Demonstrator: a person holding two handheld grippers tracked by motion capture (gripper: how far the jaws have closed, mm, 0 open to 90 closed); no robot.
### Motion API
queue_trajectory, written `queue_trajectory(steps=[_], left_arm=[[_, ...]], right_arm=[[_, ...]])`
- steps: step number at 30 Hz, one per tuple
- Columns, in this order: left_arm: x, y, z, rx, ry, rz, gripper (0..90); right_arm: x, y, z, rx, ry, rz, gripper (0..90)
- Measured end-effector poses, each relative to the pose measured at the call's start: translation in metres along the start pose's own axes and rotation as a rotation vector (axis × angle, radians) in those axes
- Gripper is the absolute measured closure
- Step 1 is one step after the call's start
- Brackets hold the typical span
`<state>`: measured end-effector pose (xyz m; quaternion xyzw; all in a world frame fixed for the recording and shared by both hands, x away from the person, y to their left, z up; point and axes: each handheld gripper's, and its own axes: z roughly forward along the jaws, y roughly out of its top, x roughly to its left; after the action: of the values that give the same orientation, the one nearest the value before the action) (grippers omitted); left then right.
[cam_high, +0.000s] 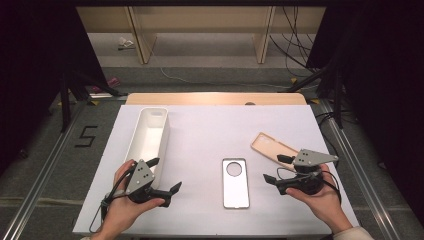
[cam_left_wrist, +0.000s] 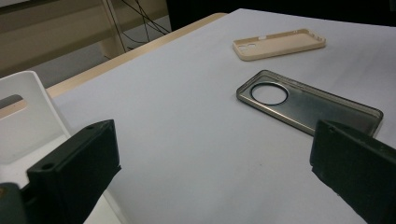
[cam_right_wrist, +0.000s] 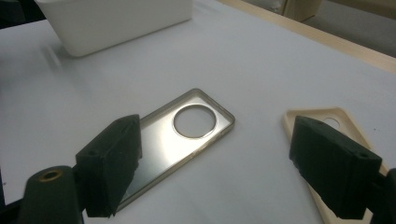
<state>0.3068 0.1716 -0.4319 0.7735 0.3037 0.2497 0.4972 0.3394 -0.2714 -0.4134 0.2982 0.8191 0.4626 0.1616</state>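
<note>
A white counter (cam_high: 200, 140) carried everything, with a strip of pale wood showing along its far edge.

At the left stood a long white bin (cam_high: 148, 135), its length running away from the person. What could be seen of its inside was bare white, with nothing lying in it; a slot handle was cut into its far end wall. In the left gripper view a corner of the bin (cam_left_wrist: 23, 116) sat just beside the left jaw.

The left claw (cam_high: 165, 176) was held in the person's left hand (cam_high: 120, 202) at the near end of the bin. Its jaws stood wide apart, gripping nothing, and pointed toward the middle of the counter.

In the middle, nearer the person, lay a clear phone case (cam_high: 235, 183) flat on the counter, open side up, with a large round camera hole at its far end. It showed between the jaws in both gripper views (cam_left_wrist: 308, 105) (cam_right_wrist: 187, 140), touching neither claw.

To the right and farther back lay a tan phone case (cam_high: 272, 146), also flat with its open side up, turned at an angle. Its near end ran under the right claw's jaw in the right gripper view (cam_right_wrist: 327, 116).

The right claw (cam_high: 281, 169), held in the right hand (cam_high: 320, 197), was spread open and empty, pointing left toward the clear case.
</note>
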Motion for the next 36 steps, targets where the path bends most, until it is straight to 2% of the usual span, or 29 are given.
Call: queue_trajectory(steps=[13,15,18,20,21,23,26,27,28,29,31,36], left_arm=[[0.0,-0.001,0.001,0.011,-0.001,0.008,2.3],[0.0,-0.001,0.001,0.013,0.0,0.009,2.5],[0.0,-0.001,0.002,0.017,0.0,0.016,2.7],[0.0,-0.001,0.002,0.018,0.0,0.014,2.8],[0.0,-0.001,0.002,0.018,-0.001,0.015,2.8],[0.0,-0.001,0.002,0.018,-0.001,0.016,3.0],[-0.001,-0.001,0.002,0.019,-0.003,0.017,3.4],[-0.001,-0.001,0.002,0.019,-0.003,0.017,3.5],[-0.001,-0.001,0.003,0.019,-0.004,0.016,3.6],[-0.001,-0.001,0.003,0.019,-0.005,0.013,3.6],[-0.001,-0.001,0.003,0.019,-0.006,0.014,3.7],[-0.002,-0.001,0.004,0.021,-0.007,0.02,3.9]], right_arm=[[0.001,-0.001,0.006,0.04,0.002,-0.005,17.5],[0.001,-0.001,0.006,0.048,0.005,-0.009,19.5],[0.002,-0.001,0.007,0.078,0.014,-0.032,32.9],[0.003,-0.001,0.008,0.113,0.032,-0.052,48.5],[0.004,-0.001,0.008,0.126,0.035,-0.066,51.2],[0.008,0.0,0.011,0.178,0.046,-0.092,62.5],[0.013,0.0,0.015,0.246,0.067,-0.123,71.5],[0.013,0.0,0.015,0.246,0.067,-0.123,71.5],[0.016,0.001,0.02,0.316,0.094,-0.147,81.8],[0.017,0.001,0.021,0.334,0.098,-0.147,84.4],[0.021,0.0,0.027,0.431,0.108,-0.161,89.6],[0.031,-0.002,0.04,0.581,0.145,-0.183,90.0]])
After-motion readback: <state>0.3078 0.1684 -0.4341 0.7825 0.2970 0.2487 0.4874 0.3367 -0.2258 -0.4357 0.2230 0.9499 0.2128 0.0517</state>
